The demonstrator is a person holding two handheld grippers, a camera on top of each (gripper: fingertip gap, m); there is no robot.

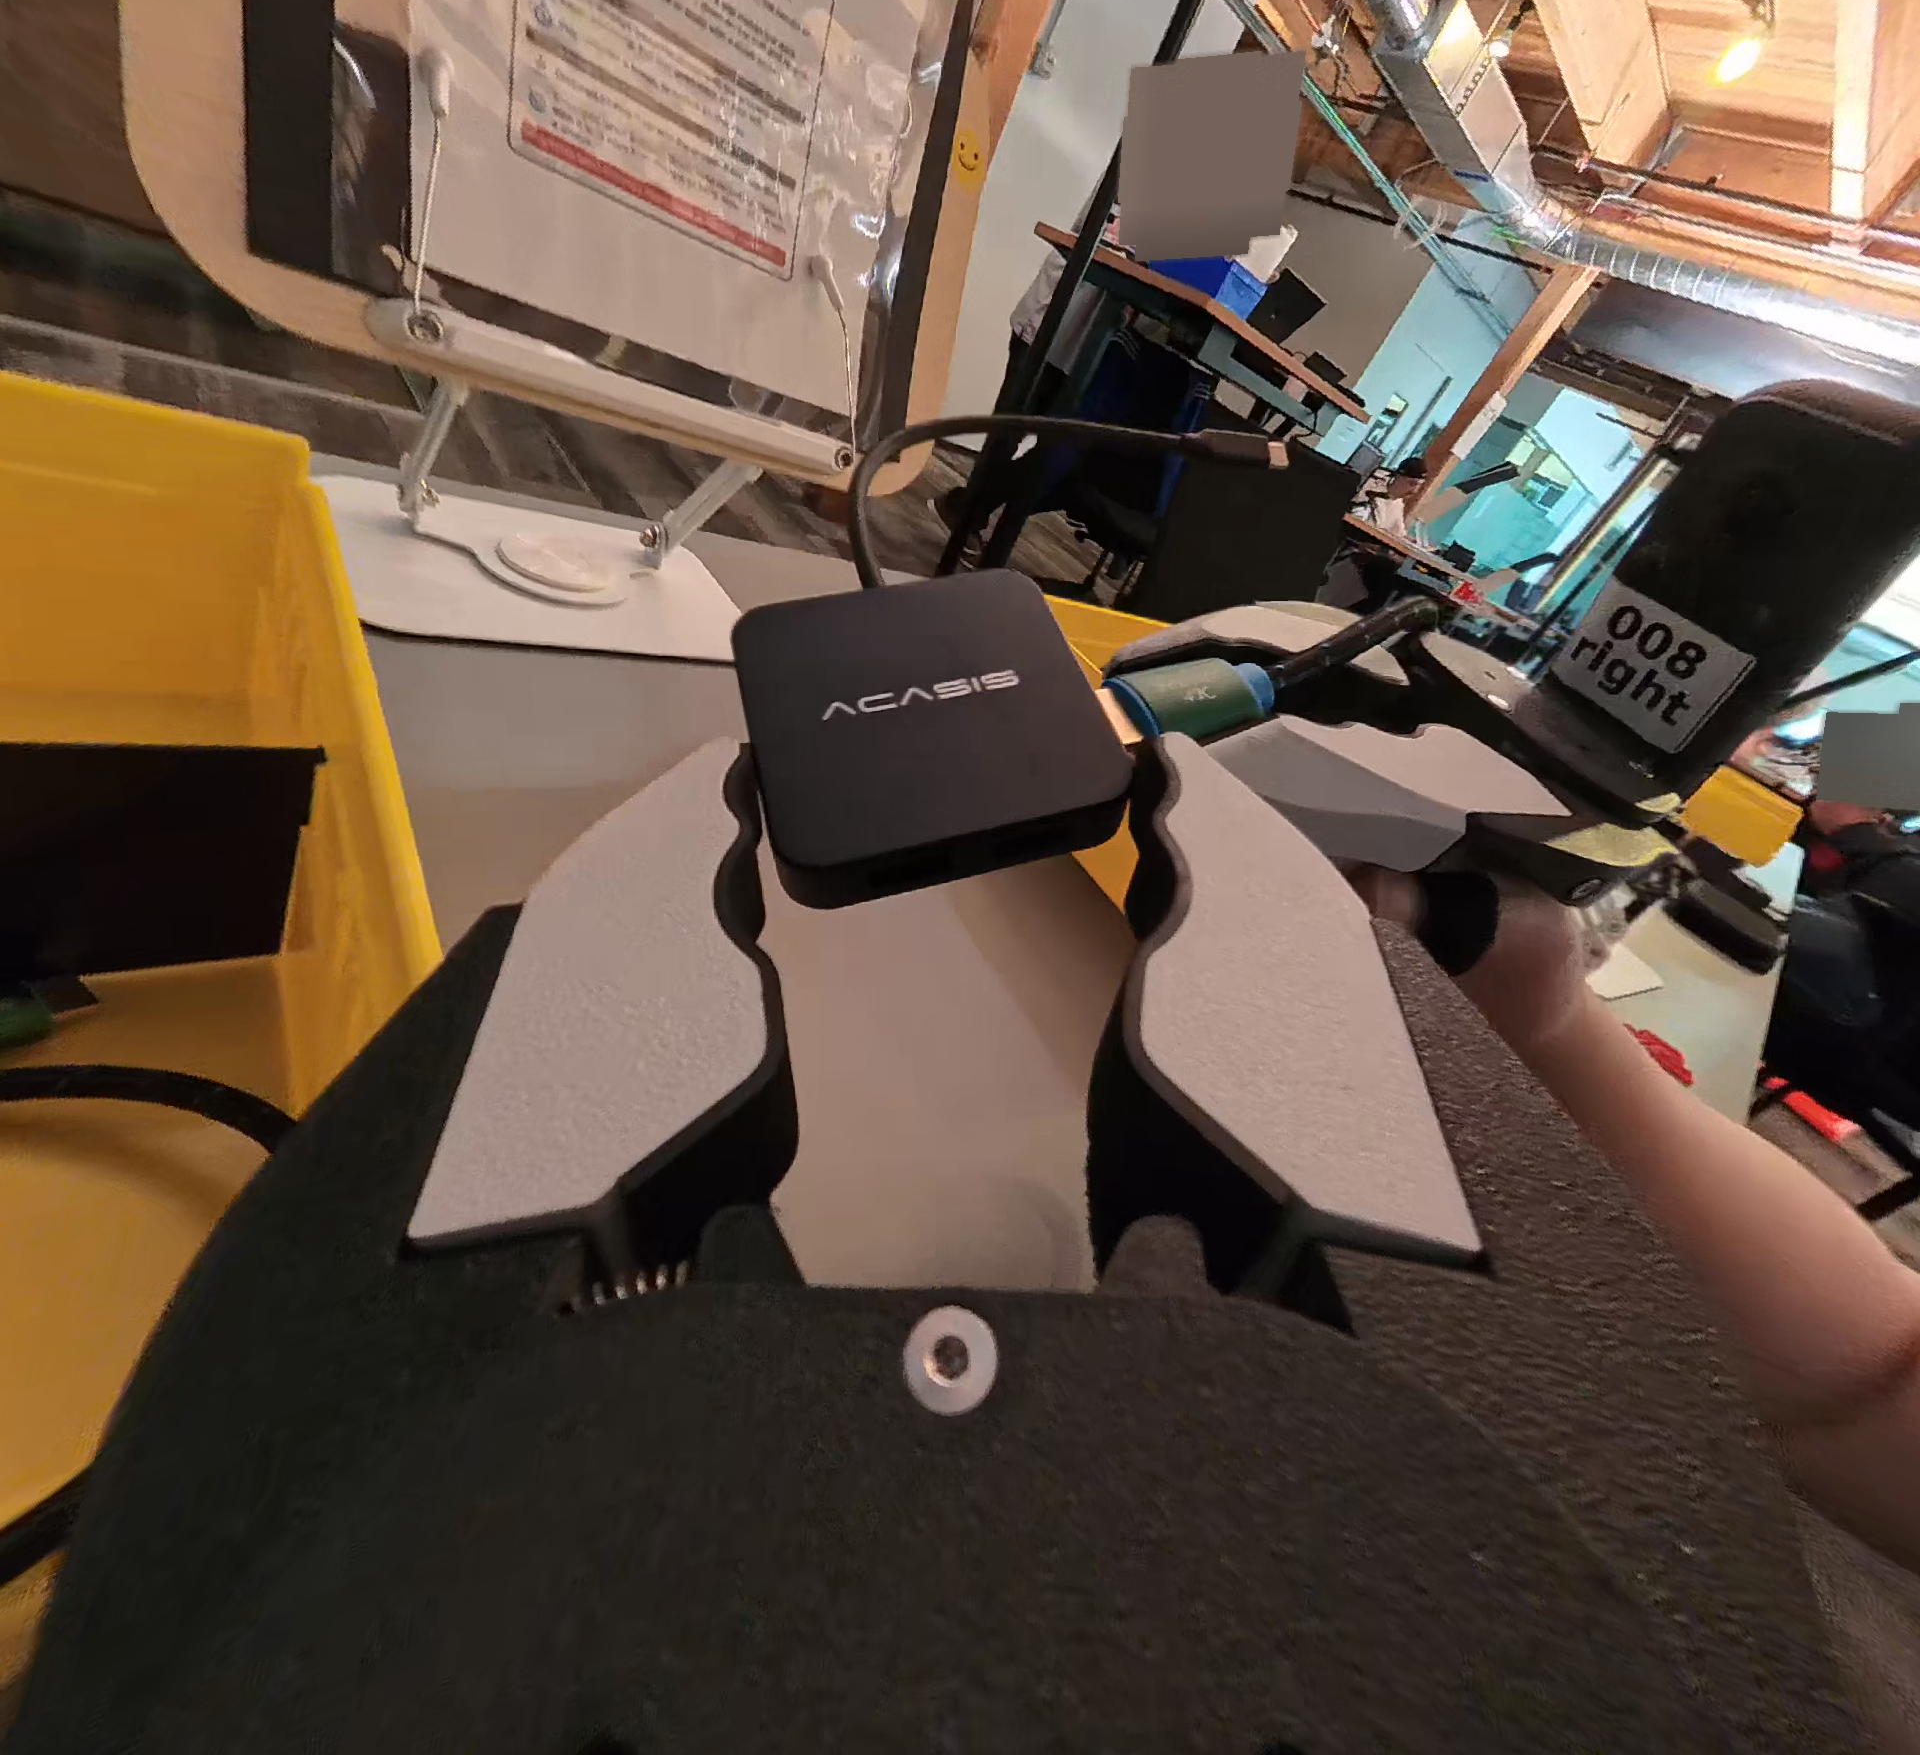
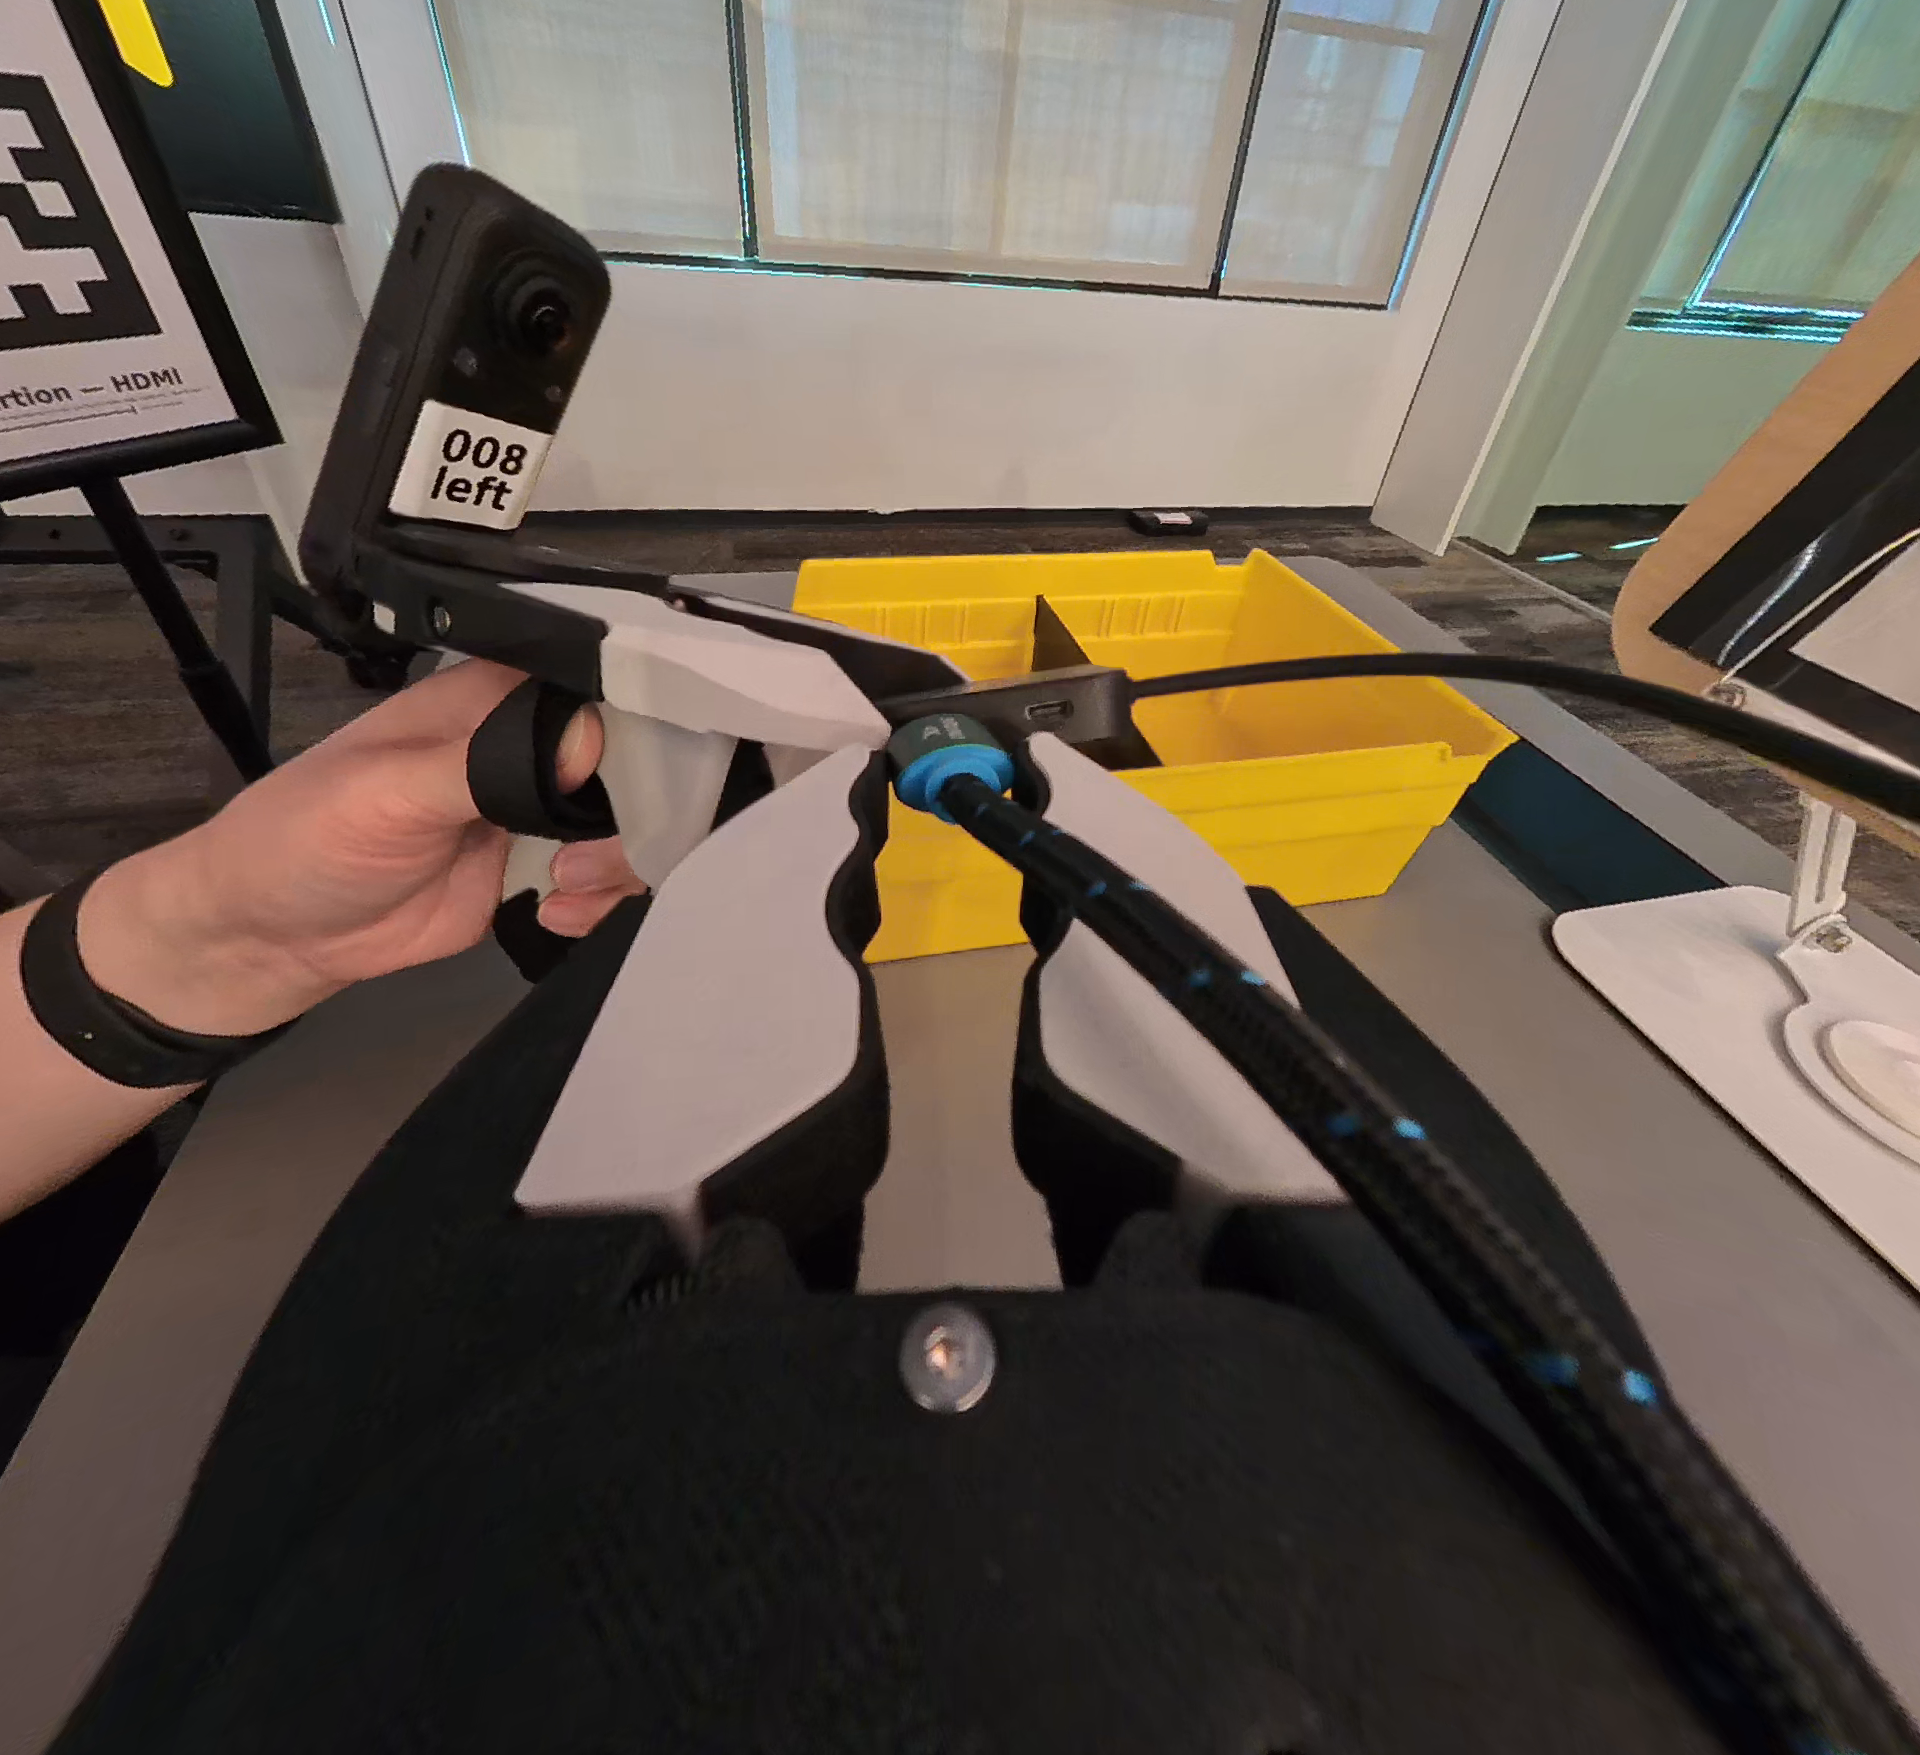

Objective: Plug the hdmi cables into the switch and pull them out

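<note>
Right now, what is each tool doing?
Left tool: closed on the black switch.
Right tool: closed on the green HDMI plug.

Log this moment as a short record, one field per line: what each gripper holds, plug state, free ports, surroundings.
left gripper: shut on the black switch, held above the table
right gripper: shut on the green-and-blue HDMI plug
plug state: metal tip at the switch's side port, part still showing; full seating cannot be told
free ports: two empty on the switch's near edge
switch lead: short black cable, its end loose
surroundings: yellow bin on grey table
</note>
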